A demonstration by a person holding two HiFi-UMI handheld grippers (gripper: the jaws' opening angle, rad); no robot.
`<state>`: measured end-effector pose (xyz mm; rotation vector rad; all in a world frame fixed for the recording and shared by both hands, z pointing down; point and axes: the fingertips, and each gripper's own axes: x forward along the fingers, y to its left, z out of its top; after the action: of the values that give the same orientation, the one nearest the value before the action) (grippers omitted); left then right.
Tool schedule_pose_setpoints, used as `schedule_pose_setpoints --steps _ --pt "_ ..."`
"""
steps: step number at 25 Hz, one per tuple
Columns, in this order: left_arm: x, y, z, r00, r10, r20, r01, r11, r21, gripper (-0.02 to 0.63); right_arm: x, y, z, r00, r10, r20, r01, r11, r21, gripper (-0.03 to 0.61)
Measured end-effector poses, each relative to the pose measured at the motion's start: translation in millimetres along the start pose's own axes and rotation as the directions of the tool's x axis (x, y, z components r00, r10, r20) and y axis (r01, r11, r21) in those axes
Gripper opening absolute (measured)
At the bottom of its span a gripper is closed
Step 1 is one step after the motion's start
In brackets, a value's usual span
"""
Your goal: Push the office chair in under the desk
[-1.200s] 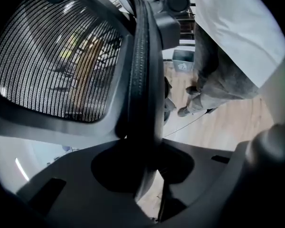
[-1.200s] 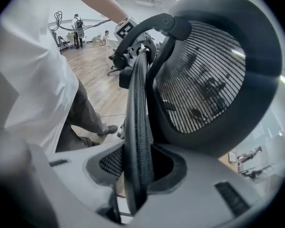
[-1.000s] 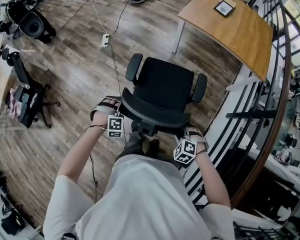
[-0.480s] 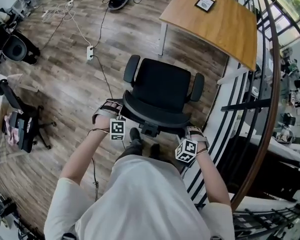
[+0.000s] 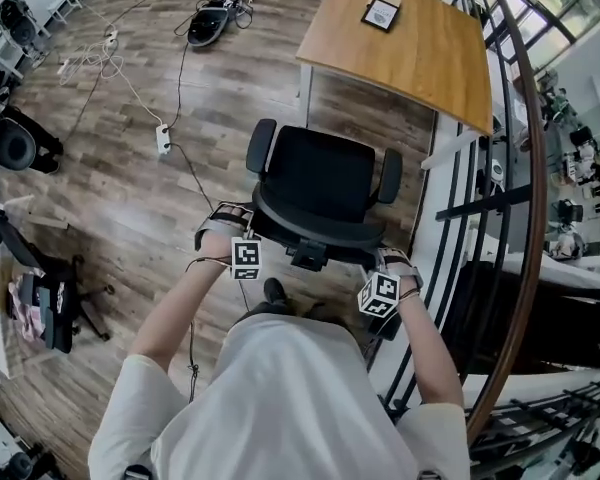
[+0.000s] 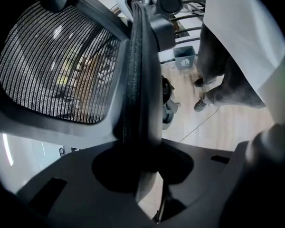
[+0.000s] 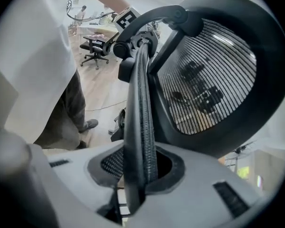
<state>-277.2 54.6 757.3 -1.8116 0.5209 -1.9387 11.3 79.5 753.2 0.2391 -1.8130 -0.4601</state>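
Observation:
The black office chair [image 5: 320, 180] stands on the wood floor with its seat facing the wooden desk [image 5: 410, 58], a short gap from the desk's near edge. I stand behind it. My left gripper [image 5: 238, 234] is shut on the left edge of the mesh backrest [image 6: 57, 70], and the backrest rim [image 6: 140, 94] runs straight between its jaws [image 6: 143, 163]. My right gripper [image 5: 382, 264] is at the backrest's right edge. Its jaws [image 7: 140, 172] are closing on the rim [image 7: 141, 113], which fills the gap between them.
A small framed item [image 5: 381, 13] lies on the desk. A power strip [image 5: 164, 138] with cables and a dark bag [image 5: 208, 23] lie on the floor at the left. Another chair [image 5: 45, 303] stands far left. A curved railing [image 5: 515, 228] runs along the right.
The chair, both grippers and I have moved forward, so the desk is nearer the chair's front. Both grippers stay on the backrest edges.

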Motion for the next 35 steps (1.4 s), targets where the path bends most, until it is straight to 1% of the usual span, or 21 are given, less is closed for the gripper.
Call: schedule_pose_setpoints --steps 7,11,18,23,29,35 --pt "17.3 29.4 -3.4 0.999 0.036 0.026 -0.038 0.998 0.05 0.097 6.7 -14.0 0.8 0.998 -0.052 -0.033 0.053 0.998 0.035 0.083" --pt "27.8 40.7 1.7 0.998 0.042 0.044 -0.045 0.997 0.069 0.097 12.7 -20.8 -6.1 0.997 -0.054 -0.053 0.057 0.997 0.054 0.081" --pt "40.0 76.2 13.8 0.997 0.051 0.059 -0.057 0.994 0.093 0.095 12.1 -47.0 -21.4 0.995 -0.062 -0.074 0.068 0.995 0.072 0.078" --pt "54.8 93.7 26.4 0.996 0.052 0.072 -0.059 0.993 0.105 0.095 18.6 -63.4 -37.1 0.995 -0.059 -0.084 0.066 0.994 0.084 0.077" --pt "70.5 129.3 41.3 0.994 0.061 0.086 -0.072 0.989 0.127 0.094 22.2 -92.8 -55.9 0.994 -0.063 -0.092 0.072 0.993 0.097 0.077" --pt "91.2 164.7 62.0 0.993 0.067 0.098 -0.081 0.986 0.147 0.091 30.7 -126.0 -83.0 0.993 -0.057 -0.105 0.068 0.992 0.109 0.077"
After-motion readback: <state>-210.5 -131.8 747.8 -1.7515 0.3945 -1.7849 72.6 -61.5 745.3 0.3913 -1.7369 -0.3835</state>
